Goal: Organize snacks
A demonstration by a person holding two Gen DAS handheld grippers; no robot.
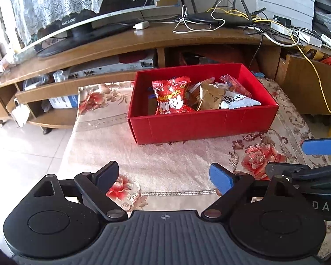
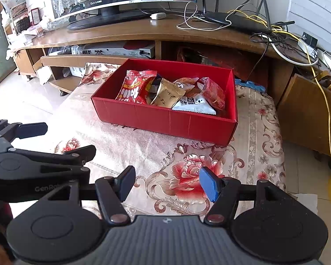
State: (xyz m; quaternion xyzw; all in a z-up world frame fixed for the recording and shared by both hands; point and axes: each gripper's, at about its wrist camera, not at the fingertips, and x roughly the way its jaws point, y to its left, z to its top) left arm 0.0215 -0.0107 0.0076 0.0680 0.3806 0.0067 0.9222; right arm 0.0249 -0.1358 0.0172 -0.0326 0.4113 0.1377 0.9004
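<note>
A red box (image 1: 200, 123) (image 2: 165, 119) sits on a floral cloth. Inside lie several snack packets: a red one (image 1: 171, 96) (image 2: 135, 86), a gold one (image 1: 210, 98) (image 2: 168, 93), a white one (image 1: 238, 101) (image 2: 193, 105) and another red one (image 1: 236, 85) (image 2: 214, 92). My left gripper (image 1: 164, 180) is open and empty, low over the cloth in front of the box. My right gripper (image 2: 167, 182) is open and empty, beside it on the right; its fingers (image 1: 320, 146) show in the left wrist view.
A floral cloth (image 1: 165, 159) (image 2: 187, 154) covers the low surface. Behind the box stands a wooden TV cabinet (image 1: 143, 39) (image 2: 165, 33) with a monitor (image 1: 99, 6), a router (image 1: 218, 18) and tangled cables. Tiled floor (image 1: 22, 150) lies to the left.
</note>
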